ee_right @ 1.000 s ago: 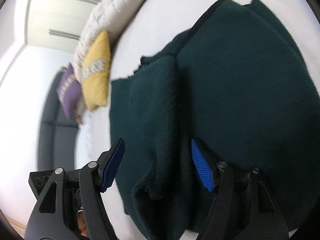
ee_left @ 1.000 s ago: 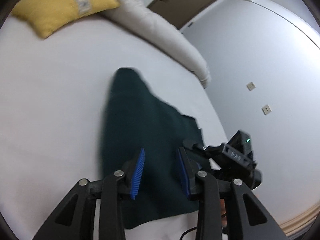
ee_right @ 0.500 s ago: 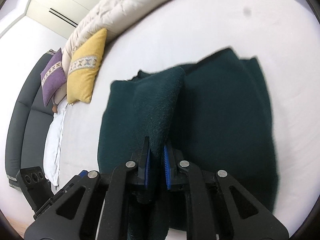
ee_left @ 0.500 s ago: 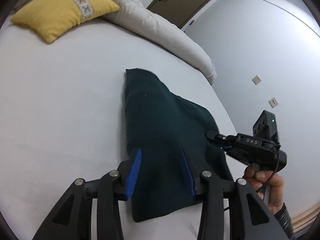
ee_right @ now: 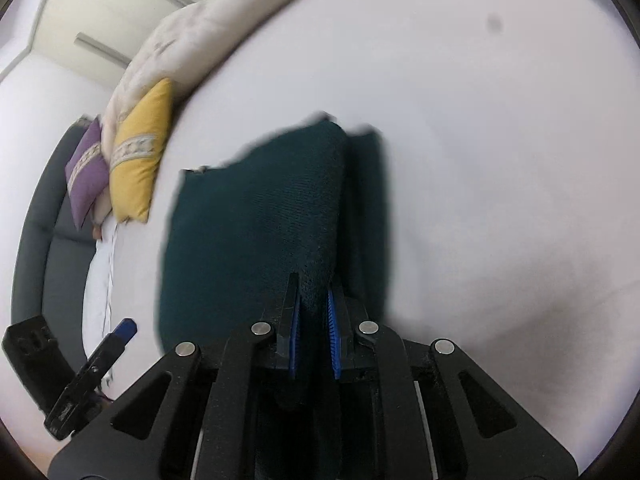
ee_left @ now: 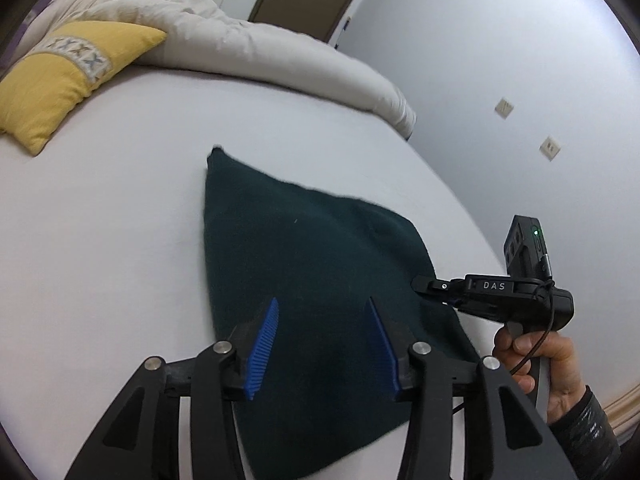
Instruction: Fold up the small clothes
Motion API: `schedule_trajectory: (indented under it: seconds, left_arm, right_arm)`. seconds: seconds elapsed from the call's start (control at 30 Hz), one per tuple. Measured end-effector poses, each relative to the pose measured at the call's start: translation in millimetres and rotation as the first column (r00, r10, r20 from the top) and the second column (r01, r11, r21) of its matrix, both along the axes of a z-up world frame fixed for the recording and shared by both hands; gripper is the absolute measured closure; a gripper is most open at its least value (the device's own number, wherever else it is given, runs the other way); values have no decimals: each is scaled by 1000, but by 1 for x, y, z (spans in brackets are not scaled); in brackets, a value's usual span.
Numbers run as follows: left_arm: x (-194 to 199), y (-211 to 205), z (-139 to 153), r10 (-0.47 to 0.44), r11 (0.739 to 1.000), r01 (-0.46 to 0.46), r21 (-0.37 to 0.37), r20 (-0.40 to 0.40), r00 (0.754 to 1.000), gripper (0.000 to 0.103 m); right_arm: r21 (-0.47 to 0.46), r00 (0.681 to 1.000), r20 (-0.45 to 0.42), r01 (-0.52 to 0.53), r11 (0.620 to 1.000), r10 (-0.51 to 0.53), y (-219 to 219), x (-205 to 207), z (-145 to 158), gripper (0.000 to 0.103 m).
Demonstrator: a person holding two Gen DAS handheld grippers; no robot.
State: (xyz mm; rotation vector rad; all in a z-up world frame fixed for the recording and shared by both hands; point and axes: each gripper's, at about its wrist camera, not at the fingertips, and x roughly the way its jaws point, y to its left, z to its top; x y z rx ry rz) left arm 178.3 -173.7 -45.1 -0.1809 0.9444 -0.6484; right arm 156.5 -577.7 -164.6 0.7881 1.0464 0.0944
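So the dark green knitted garment (ee_left: 316,280) is lying on the white bed sheet (ee_left: 100,240), pretty much in the middle of the bed, with one edge lifted. The right gripper (ee_right: 314,320) has its blue-padded jaws pinched tight on a fold of that garment; in the right wrist view the cloth bunches up between the pads and rises as a ridge away from the camera, with a narrower strip of the same fabric showing just beside it on the right.

The left gripper (ee_left: 320,348) is spread wide, nothing between its blue pads (ee_left: 262,350), and it hangs over the near part of the garment. Can't tell if it's touching the cloth or just above it.

In the left wrist view the right gripper comes in at the garment's right edge, with the person's right hand (ee_left: 544,364) wrapped around its handle.

Beyond the garment, toward the head of the bed, there's a yellow cushion with a patterned band (ee_left: 68,76), and a rumpled cream duvet (ee_left: 248,48) behind that. A purple cushion (ee_right: 86,172) sits right next to the yellow one, against a dark grey headboard (ee_right: 44,232).
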Motion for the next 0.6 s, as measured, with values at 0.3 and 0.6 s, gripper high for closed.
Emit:
schedule_trajectory:
  seconds: [0.3, 0.6]
  left_arm:
    - [4, -15, -8, -6, 999, 5, 52, 24, 1000, 52]
    - [10, -21, -34, 2, 985, -13, 173, 58, 998, 42]
  right_arm:
    - [-3, 997, 68, 29, 1000, -29, -13, -17, 6, 93]
    - [8, 990, 88, 110, 994, -111, -33, -68, 11, 61]
